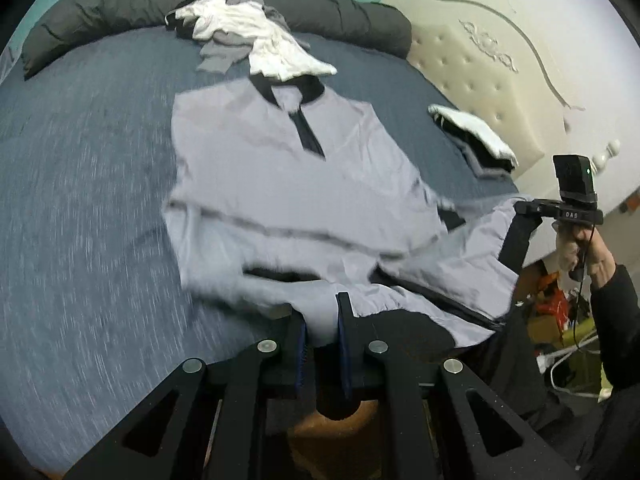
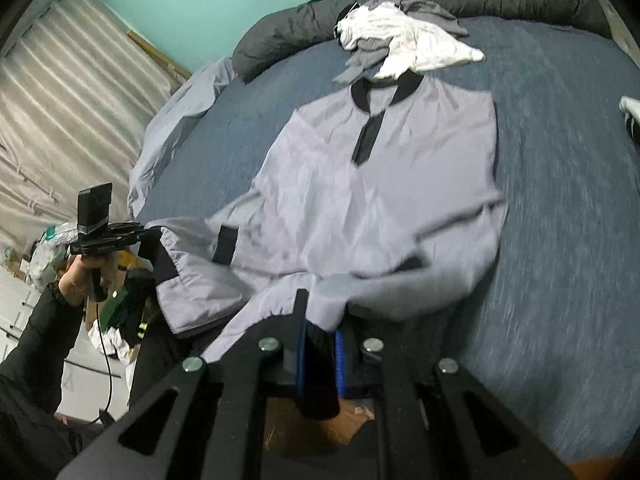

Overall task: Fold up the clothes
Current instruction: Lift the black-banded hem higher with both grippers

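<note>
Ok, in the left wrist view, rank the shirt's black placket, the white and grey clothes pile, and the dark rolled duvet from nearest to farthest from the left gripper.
From the left gripper:
1. Black placket, on the shirt's chest, mid-bed.
2. Clothes pile, just beyond the collar.
3. Rolled duvet, along the bed's far edge.

Spread flat mid-bed (image 1: pixel 80 184): polo shirt (image 1: pixel 272 176), collar toward the far side. Beyond the collar, touching it: heap of unfolded clothes (image 1: pixel 256 36). Behind that, along the far edge: rolled duvet (image 1: pixel 120 4). Right of the shirt, near the headboard (image 1: pixel 480 72): stack of folded clothes (image 1: pixel 476 140).
</note>
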Demonstrator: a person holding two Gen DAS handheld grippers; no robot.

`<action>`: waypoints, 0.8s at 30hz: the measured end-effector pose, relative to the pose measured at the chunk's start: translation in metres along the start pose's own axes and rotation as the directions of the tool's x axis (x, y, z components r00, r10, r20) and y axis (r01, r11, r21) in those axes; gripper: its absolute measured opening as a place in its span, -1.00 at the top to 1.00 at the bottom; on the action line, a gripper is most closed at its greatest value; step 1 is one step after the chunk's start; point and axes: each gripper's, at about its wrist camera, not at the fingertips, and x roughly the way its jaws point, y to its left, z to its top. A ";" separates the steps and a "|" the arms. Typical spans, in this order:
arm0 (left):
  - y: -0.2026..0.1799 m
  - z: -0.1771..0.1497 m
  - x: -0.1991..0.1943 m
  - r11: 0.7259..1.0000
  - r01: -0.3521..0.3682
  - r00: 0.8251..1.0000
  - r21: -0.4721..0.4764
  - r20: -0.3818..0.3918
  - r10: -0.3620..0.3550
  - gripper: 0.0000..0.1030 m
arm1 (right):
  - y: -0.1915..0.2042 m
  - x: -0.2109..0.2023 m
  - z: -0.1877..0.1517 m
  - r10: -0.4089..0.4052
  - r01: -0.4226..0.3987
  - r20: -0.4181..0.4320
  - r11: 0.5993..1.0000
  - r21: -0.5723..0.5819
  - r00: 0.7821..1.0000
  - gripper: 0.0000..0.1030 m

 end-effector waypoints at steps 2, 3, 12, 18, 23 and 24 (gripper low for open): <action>0.009 0.032 0.004 1.000 -0.002 1.000 -0.009 0.014 0.002 0.73 | -0.008 0.003 0.027 -0.007 0.008 0.008 1.000 -0.002 1.000 0.81; 0.014 0.046 0.006 1.000 0.000 1.000 -0.013 0.020 0.001 0.73 | -0.013 0.004 0.042 -0.012 0.012 0.013 1.000 -0.005 1.000 0.81; 0.079 0.173 0.040 0.997 -0.004 0.998 -0.077 0.070 0.010 0.73 | -0.070 0.030 0.176 -0.071 0.071 0.027 0.997 0.025 0.997 0.81; 0.136 0.241 0.096 0.986 -0.017 0.997 -0.166 0.066 0.028 0.73 | -0.128 0.072 0.248 -0.095 0.092 0.031 0.991 0.094 0.995 0.81; 0.185 0.267 0.157 0.968 -0.026 0.999 -0.251 0.039 0.037 0.73 | -0.183 0.122 0.279 -0.131 0.129 -0.003 0.977 0.167 0.991 0.81; 0.195 0.269 0.168 0.962 -0.030 0.999 -0.270 0.032 0.040 0.73 | -0.194 0.133 0.281 -0.138 0.139 -0.016 0.973 0.187 0.990 0.81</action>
